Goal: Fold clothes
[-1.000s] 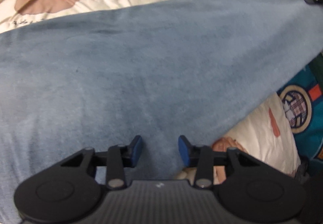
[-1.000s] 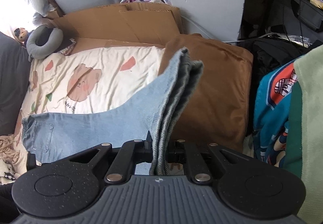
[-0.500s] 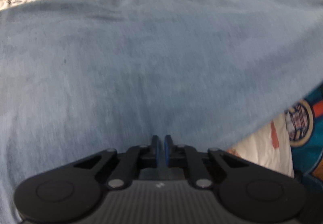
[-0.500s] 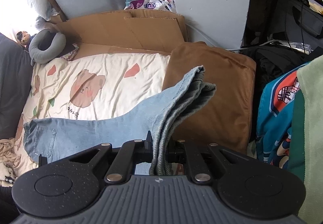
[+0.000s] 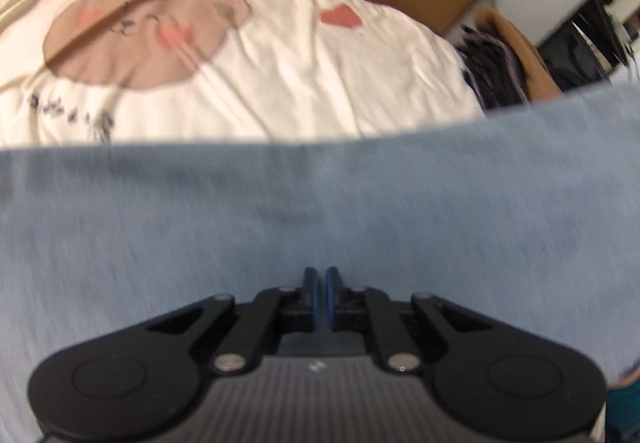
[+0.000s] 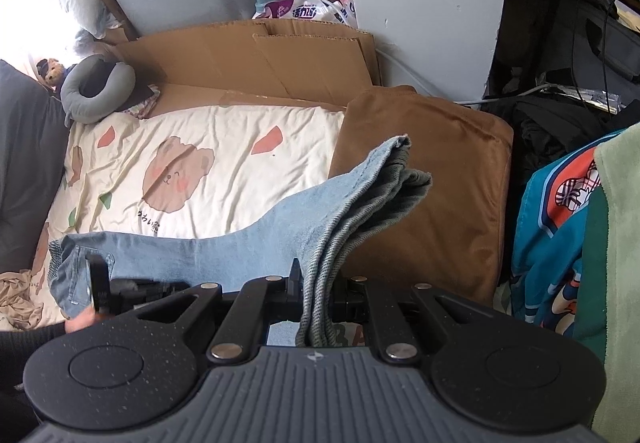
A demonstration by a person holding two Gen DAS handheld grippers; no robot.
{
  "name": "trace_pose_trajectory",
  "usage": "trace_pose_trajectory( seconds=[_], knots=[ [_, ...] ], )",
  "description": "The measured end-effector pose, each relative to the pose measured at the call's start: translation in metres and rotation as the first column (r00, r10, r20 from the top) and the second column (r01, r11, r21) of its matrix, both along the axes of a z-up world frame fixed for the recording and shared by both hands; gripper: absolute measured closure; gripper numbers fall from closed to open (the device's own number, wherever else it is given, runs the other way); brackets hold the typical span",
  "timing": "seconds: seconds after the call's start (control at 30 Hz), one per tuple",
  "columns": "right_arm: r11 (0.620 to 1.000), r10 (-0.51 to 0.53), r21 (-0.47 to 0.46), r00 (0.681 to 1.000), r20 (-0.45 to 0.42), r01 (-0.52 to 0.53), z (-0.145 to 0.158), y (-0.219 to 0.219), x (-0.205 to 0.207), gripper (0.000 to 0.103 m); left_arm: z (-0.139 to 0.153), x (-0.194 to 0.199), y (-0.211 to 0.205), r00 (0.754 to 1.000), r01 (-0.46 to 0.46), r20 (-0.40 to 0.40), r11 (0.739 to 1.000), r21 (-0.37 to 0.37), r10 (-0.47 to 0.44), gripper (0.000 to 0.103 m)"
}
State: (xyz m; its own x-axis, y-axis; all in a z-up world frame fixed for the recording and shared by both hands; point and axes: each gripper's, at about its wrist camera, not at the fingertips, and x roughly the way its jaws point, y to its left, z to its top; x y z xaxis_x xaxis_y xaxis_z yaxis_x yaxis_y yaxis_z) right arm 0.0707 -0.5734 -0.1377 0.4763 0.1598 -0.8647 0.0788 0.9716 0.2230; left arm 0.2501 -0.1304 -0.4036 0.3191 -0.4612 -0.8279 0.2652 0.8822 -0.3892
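Observation:
Light blue jeans (image 6: 240, 255) lie across the bear-print bed sheet (image 6: 200, 163). My right gripper (image 6: 316, 283) is shut on the bunched leg ends, which stick up and flop to the right past its fingers. In the left wrist view the jeans (image 5: 320, 203) fill the lower half, blurred. My left gripper (image 5: 320, 275) hangs just over them with its blue pads together and no cloth showing between them. In the right wrist view my left gripper (image 6: 98, 279) is over the back pocket near the waistband.
A brown folded cloth (image 6: 432, 183) lies at the bed's right end, with cardboard (image 6: 260, 59) along the far side. A teal printed garment (image 6: 552, 243) and green cloth (image 6: 616, 243) hang at the right. A grey neck pillow (image 6: 96, 91) sits far left. A hand (image 6: 80, 323) shows lower left.
The left jaws went from open to shut over the jeans. The left gripper then swept towards the jeans' far edge, baring more sheet. In the right gripper the leg ends sagged to the right.

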Motion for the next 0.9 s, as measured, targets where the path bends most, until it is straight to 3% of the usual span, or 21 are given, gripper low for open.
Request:
trace_pose_trajectory(
  seconds=[0.23, 0.47, 0.9],
  knots=[
    [1.000, 0.010, -0.005, 1.000, -0.004, -0.010, -0.001, 0.007, 0.003, 0.094, -0.013, 0.040, -0.010, 0.998, -0.065, 0.006, 0.998, -0.008, 0.065, 0.100],
    [1.000, 0.010, -0.011, 1.000, -0.008, -0.010, -0.001, 0.012, 0.007, 0.094, -0.016, 0.039, -0.009, 0.995, -0.101, -0.009, 0.994, -0.046, 0.100, 0.101],
    [0.999, 0.024, -0.022, 1.000, -0.004, -0.024, 0.015, 0.030, 0.017, 0.094, -0.019, -0.039, 0.002, 0.988, -0.085, -0.137, 0.988, -0.127, 0.068, 0.101]
  ],
)
